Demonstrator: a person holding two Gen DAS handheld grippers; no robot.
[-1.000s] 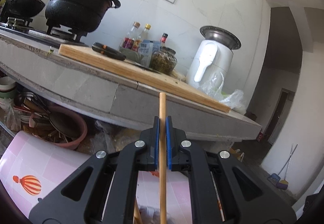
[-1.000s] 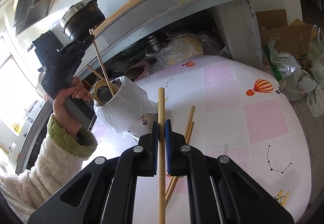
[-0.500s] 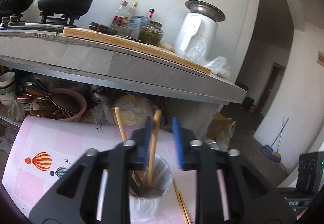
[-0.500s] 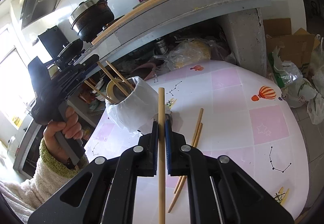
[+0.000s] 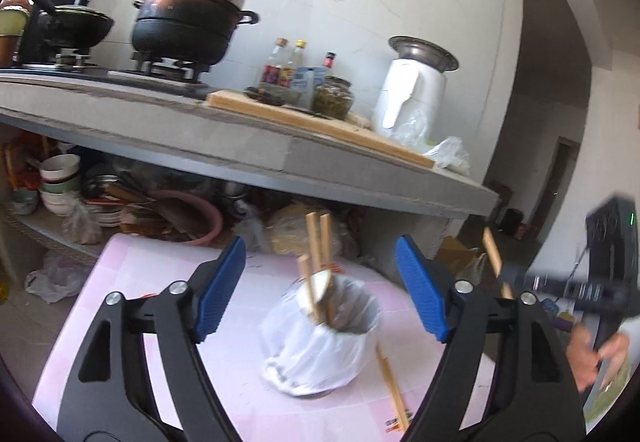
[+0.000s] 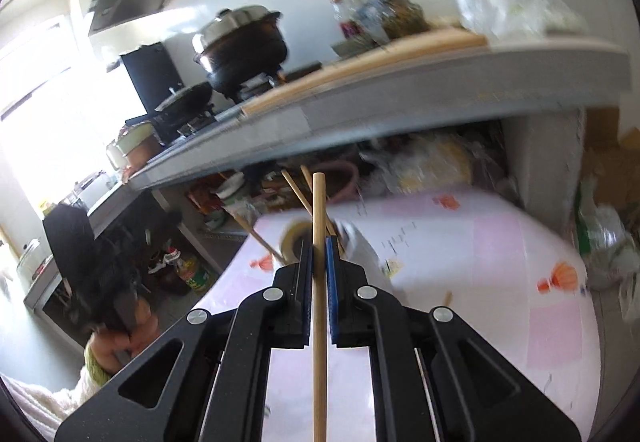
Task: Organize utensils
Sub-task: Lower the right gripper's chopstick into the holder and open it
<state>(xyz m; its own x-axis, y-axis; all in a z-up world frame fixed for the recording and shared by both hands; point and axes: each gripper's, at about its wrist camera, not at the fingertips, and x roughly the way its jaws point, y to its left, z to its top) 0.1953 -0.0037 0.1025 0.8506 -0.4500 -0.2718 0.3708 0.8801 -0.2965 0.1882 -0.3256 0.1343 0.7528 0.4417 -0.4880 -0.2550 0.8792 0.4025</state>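
3 wooden chopsticks (image 5: pixel 318 258) stand tilted in a holder (image 5: pixel 320 338) wrapped in a white plastic bag, which sits on the pink patterned desk (image 5: pixel 120 282). From the left wrist view, the left gripper (image 5: pixel 320 290) is behind and above this holder, and its blue pads (image 5: pixel 218 288) are spread wide on either side of it. The jaws are opening and nothing lies between them; the chopsticks in the holder rise up in the gap as seen from the camera but are farther off and touch neither pad. 1 more chopstick (image 5: pixel 392 386) lies flat on the desk just to the right of the holder's base.

At the right edge of that view, the right gripper (image 5: pixel 516 282) appears blurred, gripped by a hand (image 5: pixel 592 354), with a held chopstick (image 5: pixel 493 256) pointing up out of it.

From the right wrist view, the right gripper (image 6: pixel 319 262) is clenched on that single chopstick (image 6: pixel 319 282), which runs straight up between the closed pads and pokes well beyond the tips. Its upper end overlaps the holder (image 6: pixel 304 238) and the slanted chopsticks in it, which lie ahead of the gripper on the desk. The left gripper (image 6: pixel 92 282) shows dark and blurred at the left, held by a hand (image 6: pixel 120 338) with a green cuff (image 6: pixel 96 366).

A grey kitchen counter (image 5: pixel 240 154) with a black pot (image 5: pixel 188 30) and a cutting board (image 5: pixel 320 126) stands behind the desk.
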